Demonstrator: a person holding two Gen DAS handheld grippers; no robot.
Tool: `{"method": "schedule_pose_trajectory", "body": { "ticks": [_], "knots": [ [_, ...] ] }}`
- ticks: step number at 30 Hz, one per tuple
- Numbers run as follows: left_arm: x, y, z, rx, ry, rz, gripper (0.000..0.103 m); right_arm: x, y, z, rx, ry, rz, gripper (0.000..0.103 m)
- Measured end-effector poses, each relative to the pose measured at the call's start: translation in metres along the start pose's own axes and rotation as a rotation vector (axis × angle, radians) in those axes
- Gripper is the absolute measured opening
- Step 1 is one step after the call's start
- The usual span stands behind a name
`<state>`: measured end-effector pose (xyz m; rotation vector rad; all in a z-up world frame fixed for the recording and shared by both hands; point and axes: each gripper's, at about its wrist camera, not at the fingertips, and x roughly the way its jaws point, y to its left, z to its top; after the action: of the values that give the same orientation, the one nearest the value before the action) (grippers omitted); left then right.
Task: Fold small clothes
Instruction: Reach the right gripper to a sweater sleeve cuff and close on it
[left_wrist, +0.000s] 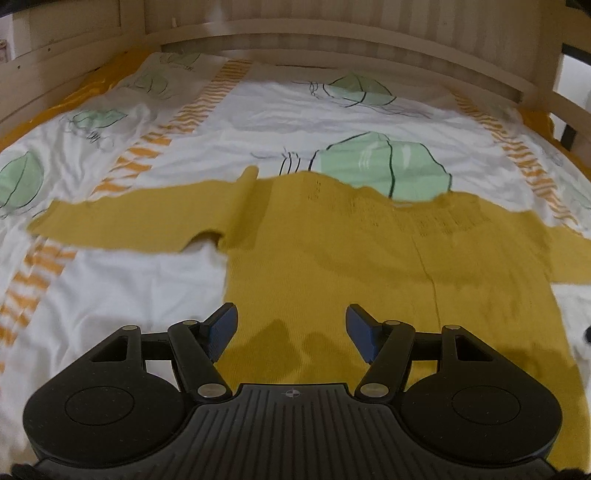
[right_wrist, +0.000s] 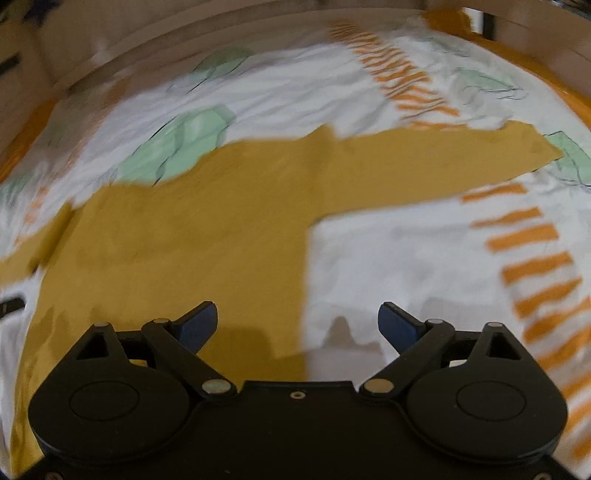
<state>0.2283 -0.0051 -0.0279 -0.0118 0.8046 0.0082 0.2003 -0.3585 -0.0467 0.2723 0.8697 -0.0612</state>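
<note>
A small mustard-yellow knit sweater (left_wrist: 369, 266) lies flat on the bed, sleeves spread out to both sides. My left gripper (left_wrist: 291, 325) is open and empty, hovering over the sweater's lower left part near its left side edge. In the right wrist view the sweater (right_wrist: 207, 236) fills the left and middle, with its right sleeve (right_wrist: 424, 166) stretched toward the far right. My right gripper (right_wrist: 297, 325) is open and empty above the sweater's right side edge, with one finger over the yellow cloth and the other over the sheet.
The sweater lies on a white bed sheet (left_wrist: 110, 295) with green shapes and orange striped bands (right_wrist: 532, 266). A wooden bed rail (left_wrist: 332, 33) curves along the far side. A dark object (right_wrist: 11, 306) shows at the left edge of the right wrist view.
</note>
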Motion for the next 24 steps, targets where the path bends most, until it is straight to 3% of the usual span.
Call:
{"method": "schedule_pose_trajectory", "body": {
  "ticks": [7, 12, 16, 20, 24],
  "knots": [
    [0.047, -0.008, 0.018, -0.016, -0.005, 0.003, 0.063, 0.037, -0.065, 0.057, 0.095, -0.036, -0.108, 0.070],
    [0.075, -0.015, 0.021, -0.012, 0.003, 0.014, 0.063, 0.052, -0.113, 0.088, 0.141, -0.078, -0.182, 0.059],
    [0.098, -0.018, 0.013, -0.001, 0.048, 0.030, 0.064, 0.062, -0.151, 0.109, 0.189, -0.103, -0.249, 0.057],
    [0.101, -0.024, -0.002, 0.079, -0.033, 0.054, 0.070, 0.068, -0.186, 0.125, 0.255, -0.112, -0.302, 0.057],
    [0.099, -0.024, -0.015, 0.078, -0.111, 0.049, 0.072, 0.073, -0.214, 0.132, 0.317, -0.109, -0.341, 0.057]
  ]
}}
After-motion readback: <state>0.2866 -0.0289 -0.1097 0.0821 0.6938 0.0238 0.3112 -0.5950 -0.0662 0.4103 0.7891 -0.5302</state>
